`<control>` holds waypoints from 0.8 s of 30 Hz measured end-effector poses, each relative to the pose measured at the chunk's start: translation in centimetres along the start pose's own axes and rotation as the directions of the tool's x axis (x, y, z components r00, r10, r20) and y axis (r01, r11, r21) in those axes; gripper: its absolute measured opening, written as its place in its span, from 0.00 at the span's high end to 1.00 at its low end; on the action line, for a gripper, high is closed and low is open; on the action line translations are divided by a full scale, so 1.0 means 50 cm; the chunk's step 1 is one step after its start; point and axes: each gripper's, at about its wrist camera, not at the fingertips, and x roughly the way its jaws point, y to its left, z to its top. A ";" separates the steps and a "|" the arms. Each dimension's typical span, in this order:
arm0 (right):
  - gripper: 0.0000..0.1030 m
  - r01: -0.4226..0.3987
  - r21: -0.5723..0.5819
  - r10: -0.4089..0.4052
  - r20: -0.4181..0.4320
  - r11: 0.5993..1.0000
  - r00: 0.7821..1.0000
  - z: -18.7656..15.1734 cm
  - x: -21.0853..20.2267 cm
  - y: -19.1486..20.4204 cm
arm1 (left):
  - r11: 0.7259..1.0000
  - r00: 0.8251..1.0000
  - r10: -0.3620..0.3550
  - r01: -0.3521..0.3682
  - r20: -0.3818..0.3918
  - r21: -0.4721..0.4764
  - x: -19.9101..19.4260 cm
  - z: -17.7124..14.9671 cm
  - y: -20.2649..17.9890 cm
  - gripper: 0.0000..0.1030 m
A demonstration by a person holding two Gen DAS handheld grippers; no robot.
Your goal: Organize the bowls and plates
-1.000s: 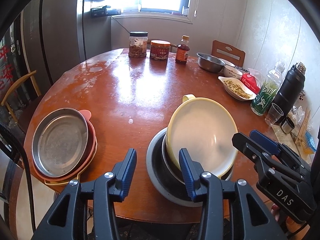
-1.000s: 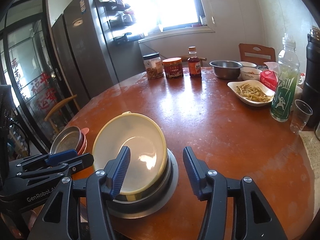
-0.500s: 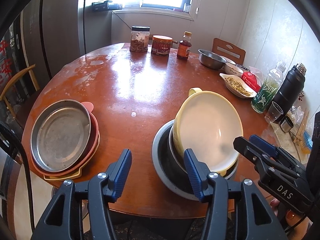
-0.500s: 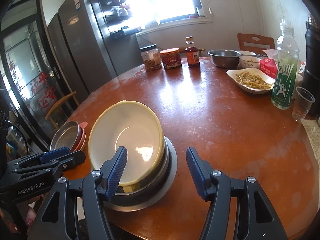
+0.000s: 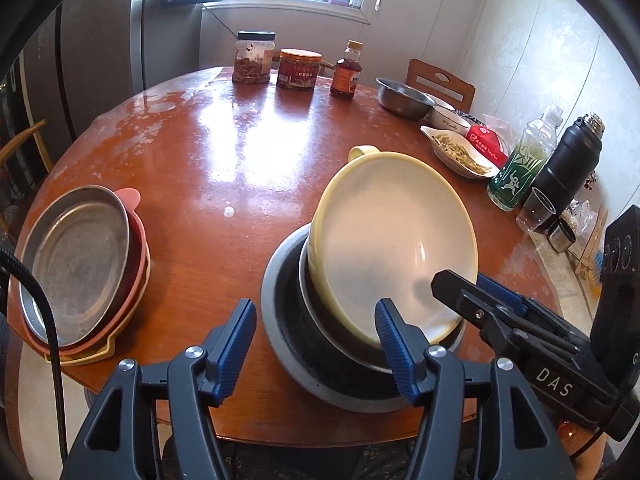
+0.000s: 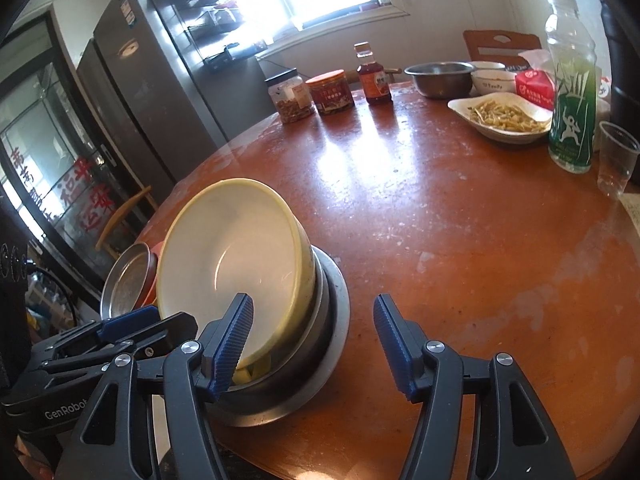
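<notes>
a: both grippers have sunk toward the bowl stack; left gripper (image 5: 314, 340) jaws have just been opening, empty.

b: right gripper (image 6: 312, 340), spread and empty, sits nearer; yellow bowl (image 6: 232, 256) leans tilted at its left finger, on the table's (image 6: 460, 240) near edge.

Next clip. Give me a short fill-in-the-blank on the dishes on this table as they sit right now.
1. The yellow bowl sits tilted in a stack of ____ bowls.
2. The metal plate lies on top of a ____ plate.
3. The white dish holds food beside a ____ bottle.
Missing: metal; pink; green
</notes>
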 end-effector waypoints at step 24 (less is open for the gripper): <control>0.48 -0.078 0.053 0.081 -0.053 0.996 0.995 -0.002 0.080 -0.022 | 0.993 0.994 -0.094 0.089 -0.059 -0.082 0.084 0.005 0.040 0.40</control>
